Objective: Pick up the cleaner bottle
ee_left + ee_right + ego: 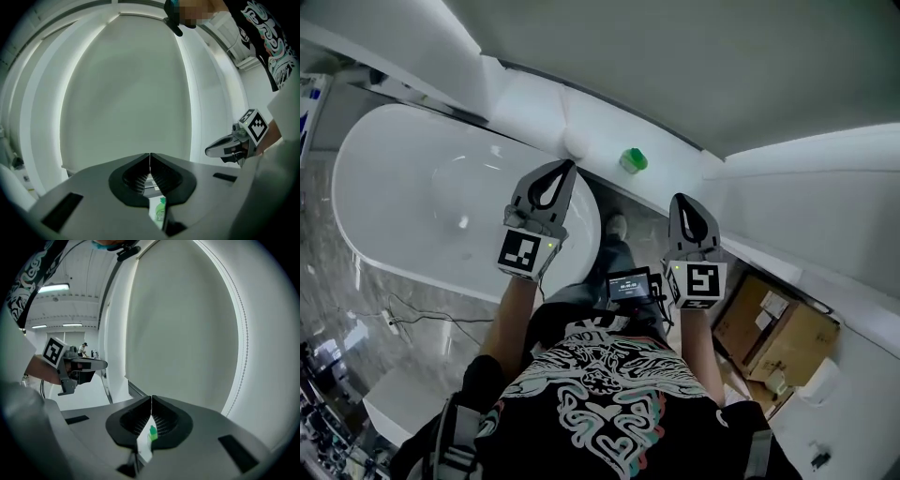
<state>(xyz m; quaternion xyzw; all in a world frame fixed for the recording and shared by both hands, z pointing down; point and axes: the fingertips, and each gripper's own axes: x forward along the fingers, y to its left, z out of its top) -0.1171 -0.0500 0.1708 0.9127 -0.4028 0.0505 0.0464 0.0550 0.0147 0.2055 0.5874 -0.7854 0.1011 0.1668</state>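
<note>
Head view: approach step, nothing grabbed yet. The cleaner bottle (633, 160), with its green cap, stands upright on the white ledge (581, 117) at the far end of the bathtub (403, 187), beyond both grippers. The left gripper (566, 169) hangs over the tub's far rim, near the bottle and just left of it. The right gripper (683, 201) is nearer the person and to the bottle's right, apart from it. Neither touches the bottle. A cardboard box (778, 328) sits on the floor low at the right, clear of the work. Left gripper view: jaws closed tip to tip with nothing clamped. The bottle (161, 209) only shows through the gap under the jaws, out ahead on the ledge, not between the pads. The other gripper is in view to the right. Right gripper view: same story, jaws pressed together and empty. The green cap (153, 431) peeks through the opening behind the tips, and the left gripper is off to the left. My call is that the left gripper is the closer one, but either could take it. The next move needs one gripper's jaws spread wider than the bottle body, lined up on it, brought in around the sides below the cap and then closed before lifting. Going in with closed tips risks knocking it over on the narrow ledge.
</note>
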